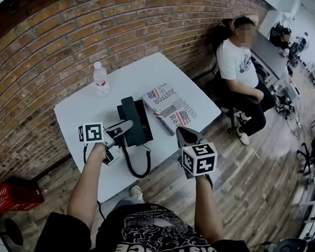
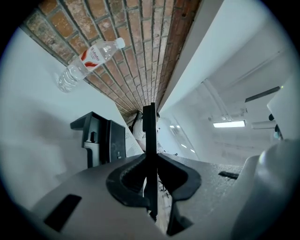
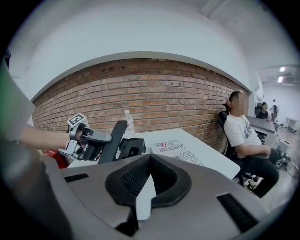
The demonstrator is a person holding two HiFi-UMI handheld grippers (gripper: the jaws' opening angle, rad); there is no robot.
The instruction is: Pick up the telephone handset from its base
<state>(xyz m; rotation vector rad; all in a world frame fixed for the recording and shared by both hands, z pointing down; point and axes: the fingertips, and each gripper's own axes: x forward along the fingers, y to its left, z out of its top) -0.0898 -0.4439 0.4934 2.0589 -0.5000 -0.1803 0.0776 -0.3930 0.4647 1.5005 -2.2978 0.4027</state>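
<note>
The black telephone handset (image 1: 128,109) is clamped in my left gripper (image 1: 127,125), lifted just above its black base (image 1: 144,122) on the white table (image 1: 186,79). In the left gripper view the handset (image 2: 150,126) shows edge-on as a thin bar between the pads, with the base (image 2: 101,138) behind it to the left. The right gripper view shows the handset (image 3: 114,139) tilted above the base (image 3: 132,146). A coiled cord (image 1: 137,170) loops off the table's front edge. My right gripper (image 1: 182,133) hovers by the front edge, shut and empty.
A water bottle (image 1: 101,78) stands at the table's far left corner. A folded newspaper (image 1: 170,110) lies right of the base. A person (image 1: 241,66) sits on a chair past the table's right end. A brick wall (image 1: 63,43) backs the table; a red box (image 1: 16,196) lies on the floor.
</note>
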